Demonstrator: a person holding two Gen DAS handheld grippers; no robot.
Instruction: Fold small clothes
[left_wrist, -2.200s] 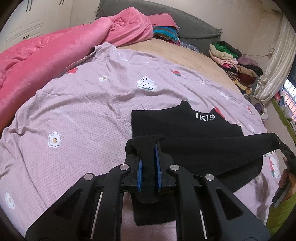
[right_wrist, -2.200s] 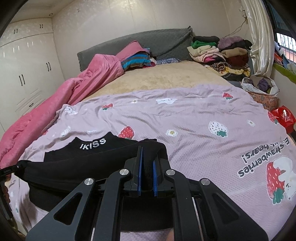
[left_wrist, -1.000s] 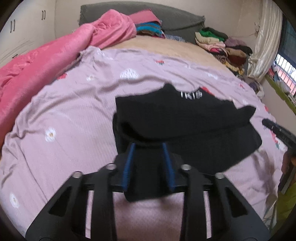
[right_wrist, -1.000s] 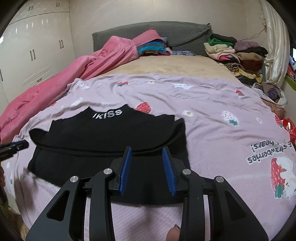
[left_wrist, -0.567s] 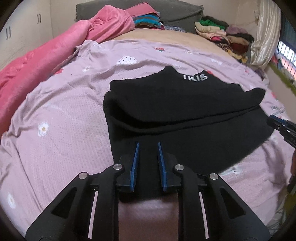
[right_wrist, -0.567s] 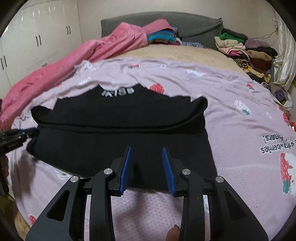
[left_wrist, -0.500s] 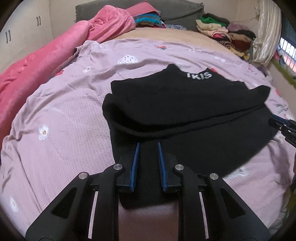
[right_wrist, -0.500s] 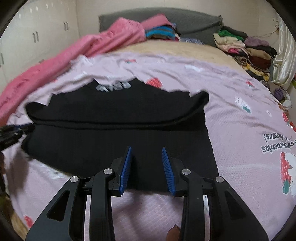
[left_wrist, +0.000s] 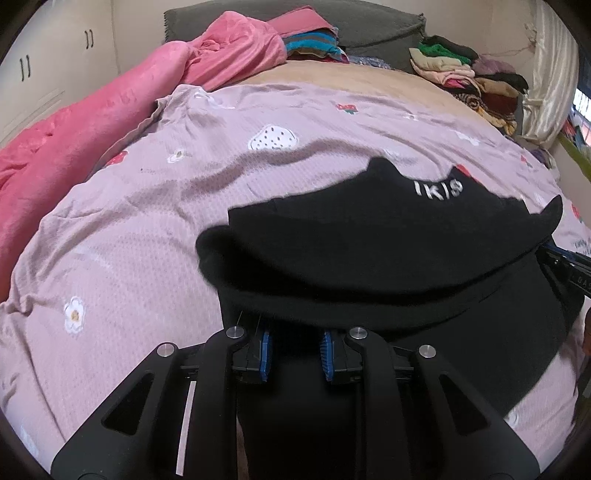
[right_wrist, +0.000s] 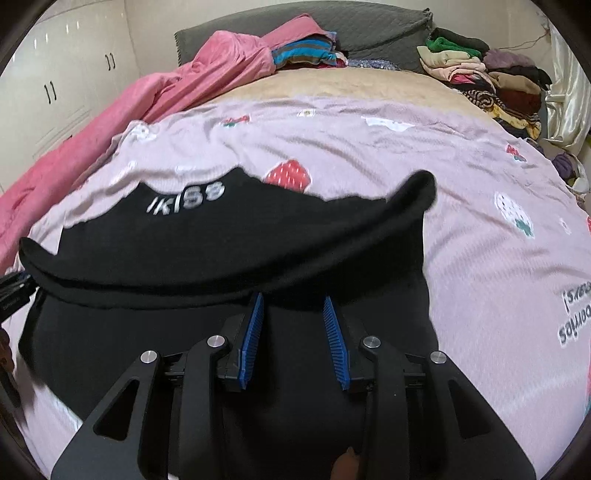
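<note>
Okay, black knit top with white "IKISS" lettering at the neck, lying on a lilac bedsheet printed with strawberries and flowers. It is folded across. An upper layer lies over the lower one, and its rolled fold edge runs side to side right at the tips of both grippers. Both ends of that fold curl up into small points.

The left gripper has black arms and blue ribbed pads. The pads stand a little apart and no cloth is visibly pinched between them (tips are hidden under the fold edge, so contact there is unclear). The top's lower layer lies directly below and ahead of it. Its lettering is further ahead and to the right.

The right gripper has its pads clearly parted, with a wider gap and nothing clamped. Its tips reach just to the fold edge of the top. The lettering is ahead and to its left, and bare sheet lies to its right. Each gripper shows at the edge of the other's view, at opposite ends of the fold.

Far ahead of both are a rumpled pink plush blanket to the left, a pile of mixed folded clothes to the right and a grey padded headboard. Some motion blur.
</note>
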